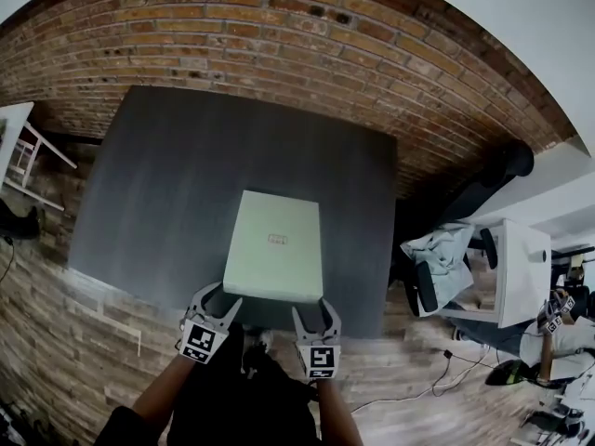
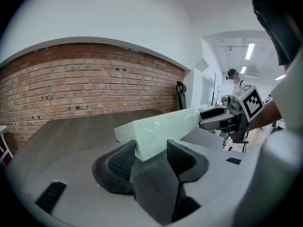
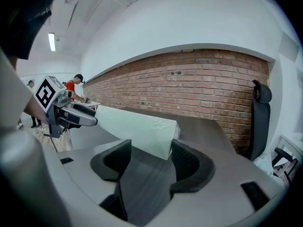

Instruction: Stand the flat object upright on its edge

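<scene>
Two claws: one in each hand, side by side at the near edge of the table, low in the head view.
Box: a flat, pale green box [image 1: 276, 244] in shiny clear wrap, with a small red mark on its top.
Where the box is: on the dark grey table [image 1: 149, 184], in the middle and close to the near edge.
How the box lies: tilted. Its near edge is up off the table, at the two claws. Its far edge looks to be down on the table top, but I cannot be sure.
Left claw: the left gripper [image 1: 217, 297] is at the near left corner of the box. Its jaws are wide apart. The corner sits in the gap and touches the dark pads.
Right claw: the right gripper [image 1: 313, 308] is at the near right corner. Its jaws are wide apart too. The corner leans on the right pad, and there is a gap to the left pad.
Marker cubes: each claw has a cube [image 1: 198, 340] with black and white squares, just behind the jaws.
Arms: the person's arms [image 1: 160, 396] reach in from the bottom of the head view.
Wall: a red brick wall [image 1: 279, 35] runs along the far side of the table.
Floor: a wooden floor [image 1: 84, 342] lies around the table.
To the right: a black chair [image 1: 497, 170] is near the wall, and a white desk [image 1: 521, 268] is well apart from the table.
Far off: a person in a red top [image 3: 75, 85] stands beyond the left gripper in the right gripper view.
</scene>
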Demonstrator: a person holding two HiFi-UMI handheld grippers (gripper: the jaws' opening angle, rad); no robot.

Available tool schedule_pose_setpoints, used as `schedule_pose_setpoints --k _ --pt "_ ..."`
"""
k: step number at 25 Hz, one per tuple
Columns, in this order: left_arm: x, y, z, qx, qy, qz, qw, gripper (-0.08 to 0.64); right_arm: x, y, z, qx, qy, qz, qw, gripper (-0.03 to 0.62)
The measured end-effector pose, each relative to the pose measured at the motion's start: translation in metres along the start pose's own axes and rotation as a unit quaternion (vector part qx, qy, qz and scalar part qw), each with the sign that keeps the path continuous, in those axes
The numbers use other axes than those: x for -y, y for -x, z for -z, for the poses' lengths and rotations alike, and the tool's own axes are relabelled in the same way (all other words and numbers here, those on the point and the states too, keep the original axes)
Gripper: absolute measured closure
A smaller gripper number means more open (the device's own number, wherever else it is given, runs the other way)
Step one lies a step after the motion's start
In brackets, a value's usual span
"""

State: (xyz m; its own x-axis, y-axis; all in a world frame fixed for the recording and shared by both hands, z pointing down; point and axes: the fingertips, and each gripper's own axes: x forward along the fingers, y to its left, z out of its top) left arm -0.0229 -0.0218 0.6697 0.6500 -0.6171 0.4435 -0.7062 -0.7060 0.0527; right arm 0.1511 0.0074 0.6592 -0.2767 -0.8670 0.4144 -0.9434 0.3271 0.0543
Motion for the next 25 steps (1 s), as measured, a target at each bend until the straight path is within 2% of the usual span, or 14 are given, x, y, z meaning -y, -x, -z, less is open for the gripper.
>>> schedule_pose_setpoints --k 6,16,25 --pt "-0.011 0.004 -0.018 0.009 0.000 -0.006 0.9999 0.354 -0.001 0.002 -0.018 0.009 0.003 0.005 1.000 0.332" --pt "-0.017 0.013 -0.058 0.048 -0.013 0.015 0.9987 0.348 0.006 0.004 -0.062 0.048 0.019 0.005 0.999 0.331" --pt "-0.028 0.018 -0.090 0.073 -0.013 0.007 0.9972 0.348 0.016 0.001 -0.092 0.062 0.013 0.014 0.998 0.333"
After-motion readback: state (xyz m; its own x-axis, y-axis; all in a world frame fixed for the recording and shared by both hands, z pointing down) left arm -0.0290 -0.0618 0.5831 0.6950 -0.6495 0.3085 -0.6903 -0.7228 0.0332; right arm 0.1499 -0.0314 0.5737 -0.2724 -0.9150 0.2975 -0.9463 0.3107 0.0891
